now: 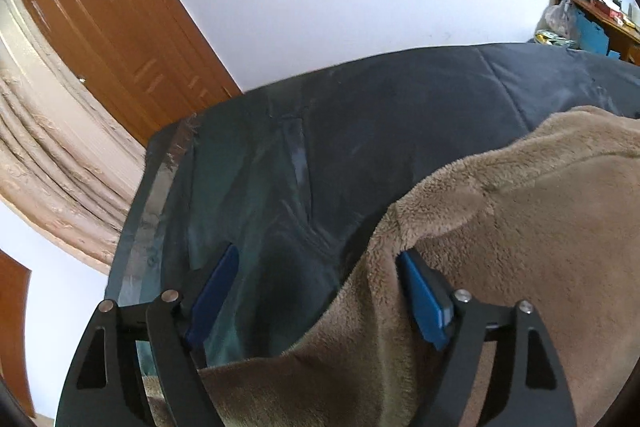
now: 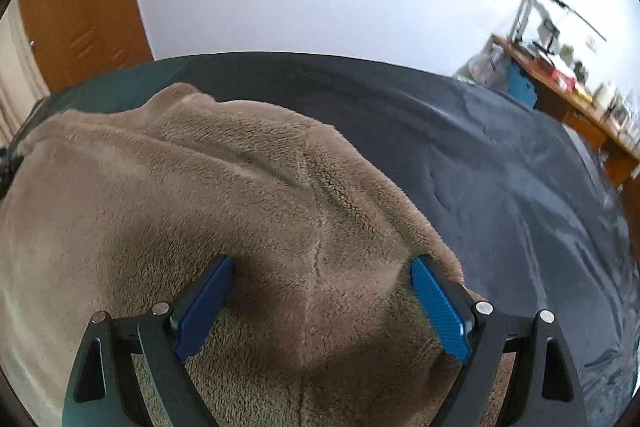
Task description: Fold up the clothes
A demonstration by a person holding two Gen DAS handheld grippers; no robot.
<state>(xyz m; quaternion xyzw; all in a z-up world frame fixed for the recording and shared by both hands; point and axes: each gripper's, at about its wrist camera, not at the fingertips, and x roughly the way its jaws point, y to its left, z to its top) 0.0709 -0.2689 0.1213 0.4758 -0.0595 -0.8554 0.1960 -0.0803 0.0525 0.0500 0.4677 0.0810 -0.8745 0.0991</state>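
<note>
A tan fleece garment [image 1: 512,227] lies spread on a dark blue-green bed cover [image 1: 360,115]. My left gripper [image 1: 320,263] is open over the garment's left edge; its right blue finger [image 1: 420,291] presses into the fleece and its left finger [image 1: 216,287] hangs over the bare cover. In the right wrist view the same garment [image 2: 200,187] fills the lower left. My right gripper [image 2: 322,267] is open just above its right part, the fleece bulging between the blue fingers [image 2: 436,303]. Nothing is clamped.
A wooden door [image 1: 112,19] and beige curtain [image 1: 48,155] stand at the left behind the bed. A cluttered wooden desk [image 2: 568,99] with a plastic bag [image 2: 484,67] sits at the far right. The dark cover [image 2: 520,187] stretches bare to the right of the garment.
</note>
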